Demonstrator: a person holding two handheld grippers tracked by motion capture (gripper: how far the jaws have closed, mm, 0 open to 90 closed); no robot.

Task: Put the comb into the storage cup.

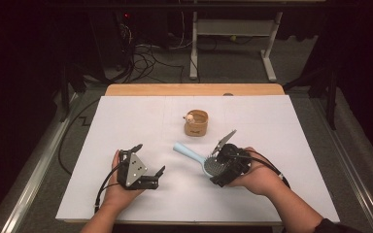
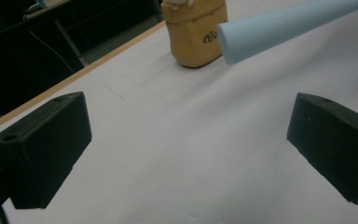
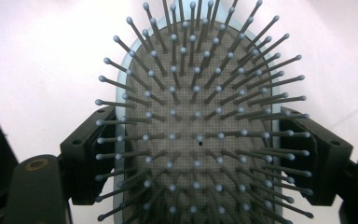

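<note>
While a small figure [image 1: 190, 117] sits in the tan pot [image 1: 197, 124] on the white table [image 1: 126, 121], the right gripper [image 1: 219, 167] clamps the hairbrush [image 1: 201, 160]; the left gripper [image 1: 149, 160] gapes empty.

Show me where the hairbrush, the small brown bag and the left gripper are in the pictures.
hairbrush [image 3: 198, 140]: right gripper view, on the bristle pad.
small brown bag [image 1: 196, 124]: high view, on its front wall.
left gripper [image 1: 148, 158]: high view, midway between its two fingertips.

A small tan fabric pouch [image 1: 196, 124] stands upright near the middle of a white table sheet [image 1: 126, 121], a pale toy [image 1: 190, 117] (details too small to tell) peeking over its rim. Cables [image 1: 145, 58] lie on the floor beyond.
</note>
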